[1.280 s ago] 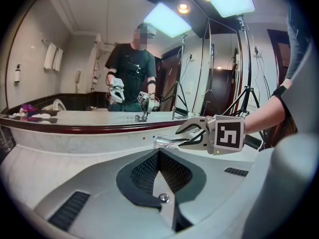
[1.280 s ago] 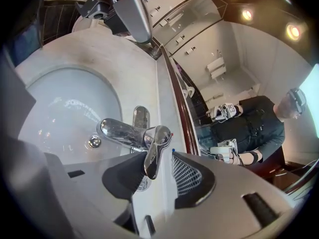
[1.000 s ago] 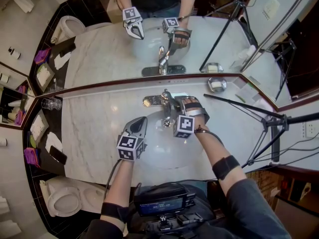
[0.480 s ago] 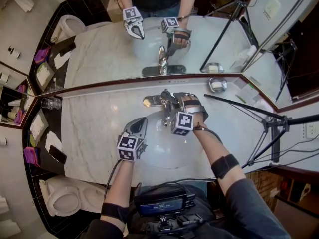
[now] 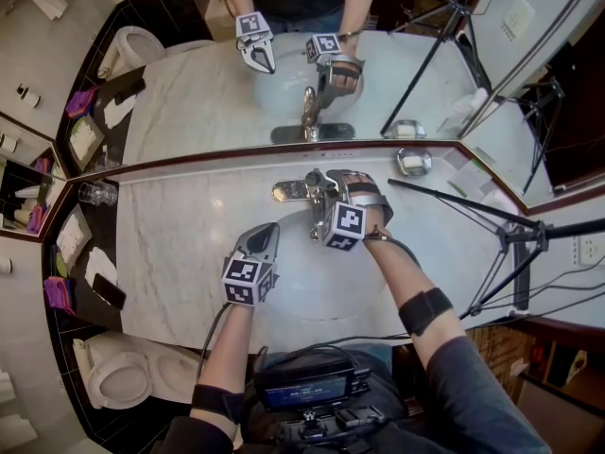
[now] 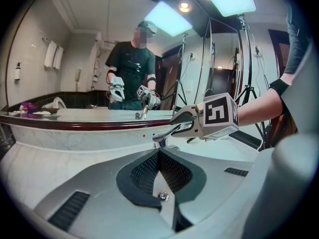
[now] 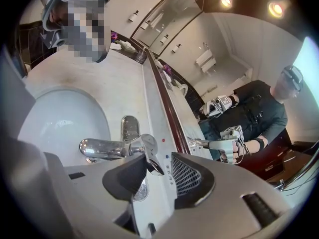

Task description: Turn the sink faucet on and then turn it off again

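Observation:
A chrome faucet [image 5: 307, 189] stands behind the white basin [image 5: 302, 282], its spout [image 7: 99, 147] reaching over the bowl. I cannot make out any water stream. My right gripper [image 5: 323, 197] reaches the faucet from the right, and its lever [image 7: 149, 157] sits between the jaws. The lever touches one pad while a gap shows to the other, so the jaws stand open [image 7: 157, 176]. My left gripper [image 5: 268, 228] hovers shut over the basin's front left rim, empty, pointing at the faucet [image 6: 162, 138]. From the left gripper view, the right gripper [image 6: 192, 122] sits on the lever.
A wall mirror [image 5: 284, 83] directly behind the faucet repeats the scene. A soap dish [image 5: 412, 160] sits at the counter's right, a glass [image 5: 95, 196] at its far left. A tripod [image 5: 501, 235] stands to the right, a toilet [image 5: 118, 372] at lower left.
My right gripper has shifted slightly up and toward the mirror, and the lever between its jaws looks a little more raised. The left gripper has stayed put.

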